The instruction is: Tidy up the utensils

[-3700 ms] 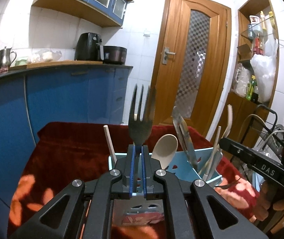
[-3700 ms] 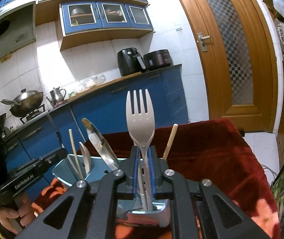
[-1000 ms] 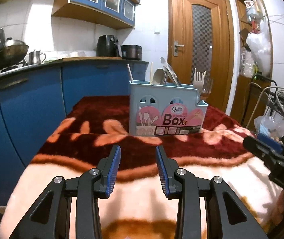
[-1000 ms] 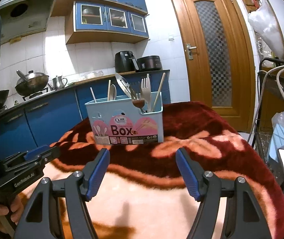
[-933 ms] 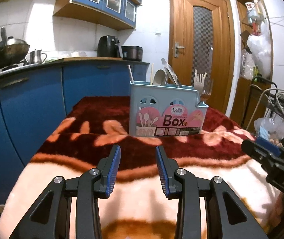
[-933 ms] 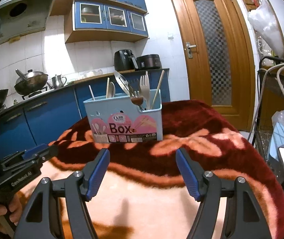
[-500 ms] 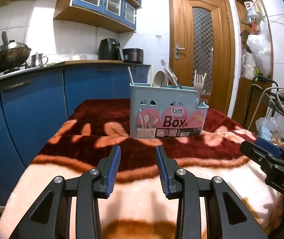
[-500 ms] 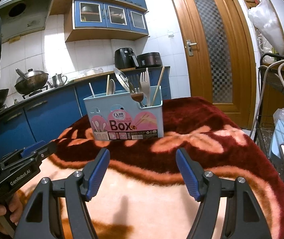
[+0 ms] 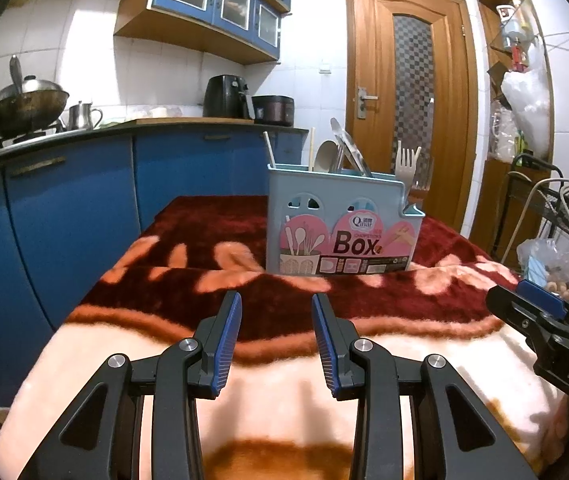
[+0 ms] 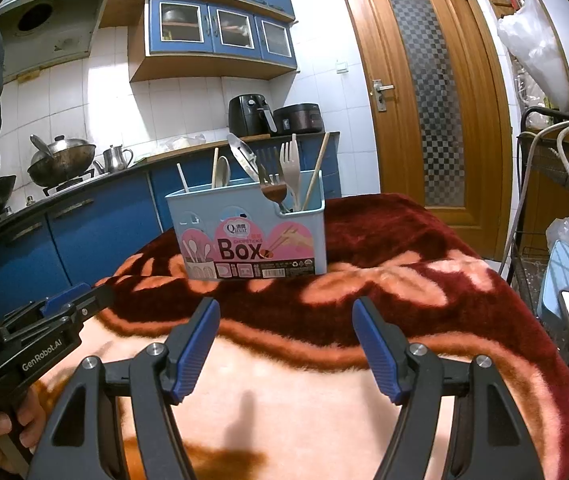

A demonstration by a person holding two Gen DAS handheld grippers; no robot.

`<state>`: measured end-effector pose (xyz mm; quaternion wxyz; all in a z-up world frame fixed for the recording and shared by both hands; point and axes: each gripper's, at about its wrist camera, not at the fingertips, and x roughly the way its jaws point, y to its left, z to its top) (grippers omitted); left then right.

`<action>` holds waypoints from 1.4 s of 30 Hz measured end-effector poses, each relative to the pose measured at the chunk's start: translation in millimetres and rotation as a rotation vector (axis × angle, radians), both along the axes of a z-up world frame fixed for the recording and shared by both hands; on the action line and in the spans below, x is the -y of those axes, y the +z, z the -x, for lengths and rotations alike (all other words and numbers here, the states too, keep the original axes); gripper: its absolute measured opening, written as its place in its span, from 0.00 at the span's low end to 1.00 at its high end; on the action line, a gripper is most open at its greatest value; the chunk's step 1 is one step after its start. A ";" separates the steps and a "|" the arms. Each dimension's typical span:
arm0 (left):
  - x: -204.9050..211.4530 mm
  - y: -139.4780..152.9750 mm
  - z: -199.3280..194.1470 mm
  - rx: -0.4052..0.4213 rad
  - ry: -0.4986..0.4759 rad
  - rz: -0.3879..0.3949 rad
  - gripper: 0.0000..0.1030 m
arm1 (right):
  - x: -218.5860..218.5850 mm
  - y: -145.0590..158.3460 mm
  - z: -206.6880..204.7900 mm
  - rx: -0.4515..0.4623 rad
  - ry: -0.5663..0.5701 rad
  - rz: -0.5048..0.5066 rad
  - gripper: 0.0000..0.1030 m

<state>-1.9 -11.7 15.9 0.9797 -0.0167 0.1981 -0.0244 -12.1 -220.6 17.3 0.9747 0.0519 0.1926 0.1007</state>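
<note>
Both grippers sit low over the blanket (image 9: 364, 412) w/ nothing in them; left gripper (image 9: 276, 340) has its jaws apart a moderate gap, right gripper (image 10: 284, 344) is spread a lot wider; blue pads on all four fingers, bare blanket between them. The box (image 9: 340, 224) stands upright at the far end of the blanket, well apart from both, roughly centre in each view; it's pale blue w/ a pink "Box" label facing the cams. Utensils poke up out of it: beige fork (image 10: 290, 168) and a darker fork (image 10: 270, 184) in the right compartment w/ a chopstick (image 10: 316, 170) leaning right; spoon (image 9: 326, 156), a shiny steel piece (image 9: 348, 148) and another chopstick (image 9: 270, 150) towards the left side. Blue cabinets (image 9: 64, 208) run along the left, wok (image 9: 24, 104) on the stove far left, wooden door (image 10: 424, 92) far right; wire rack (image 10: 544, 200) at the right edge.
</note>
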 end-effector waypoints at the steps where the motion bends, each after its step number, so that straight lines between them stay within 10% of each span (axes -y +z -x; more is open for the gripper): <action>1: 0.0 0.1 0.3 0.001 0.001 0.001 0.36 | -0.5 0.5 0.3 0.001 -0.001 0.000 0.70; 42: 0.3 1.7 3.1 0.013 0.013 -0.005 0.36 | -0.5 0.2 0.1 -0.001 0.000 0.001 0.70</action>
